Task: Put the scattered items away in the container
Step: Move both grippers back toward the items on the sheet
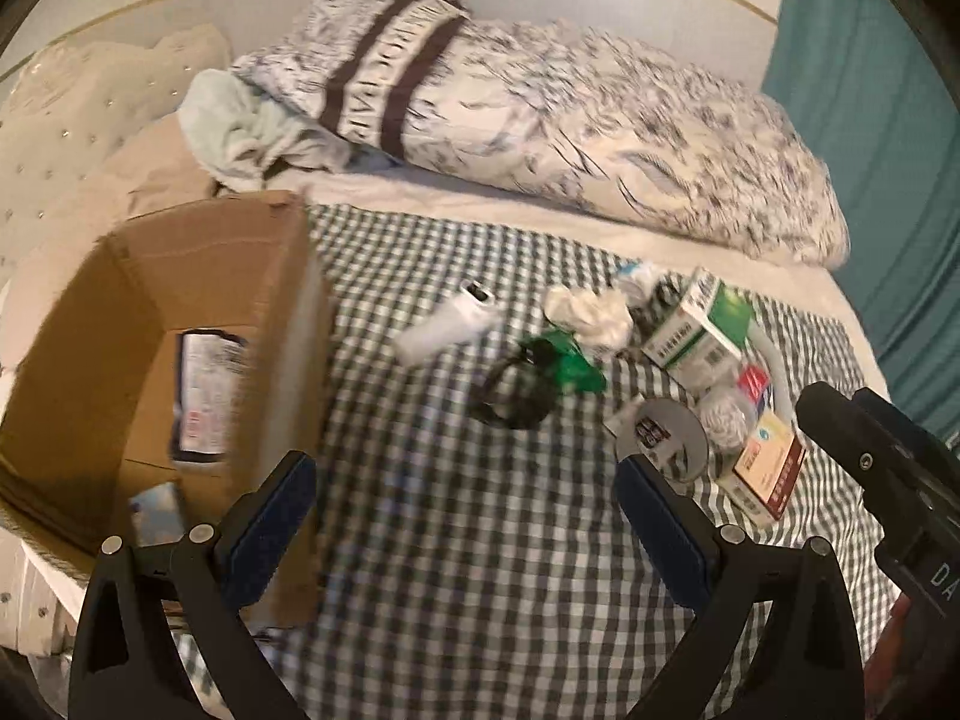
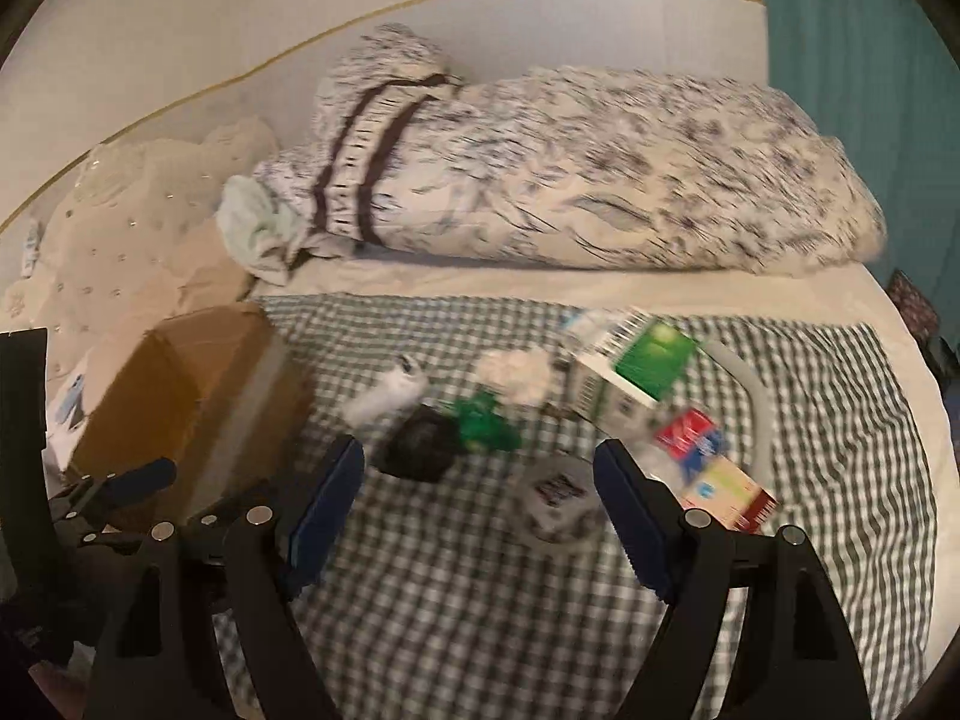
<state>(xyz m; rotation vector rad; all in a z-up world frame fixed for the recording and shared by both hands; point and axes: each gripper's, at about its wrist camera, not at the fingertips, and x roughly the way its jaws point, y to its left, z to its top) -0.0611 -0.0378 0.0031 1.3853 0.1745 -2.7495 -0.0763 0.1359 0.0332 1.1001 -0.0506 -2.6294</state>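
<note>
At far left the cardboard box [image 1: 198, 276] sits open on the checked cloth [image 1: 456, 540]; my left gripper [image 1: 462, 480] and right gripper [image 2: 480, 468] hang spread and empty; the scattered items [image 1: 690, 336] lie right of the box.

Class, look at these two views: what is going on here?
A person with two handheld grippers is clearing clutter off a checked cloth into a cardboard box. The left gripper and right gripper are both open and hold nothing. A packet is in the box; a white bottle and green-and-white carton are not.
</note>
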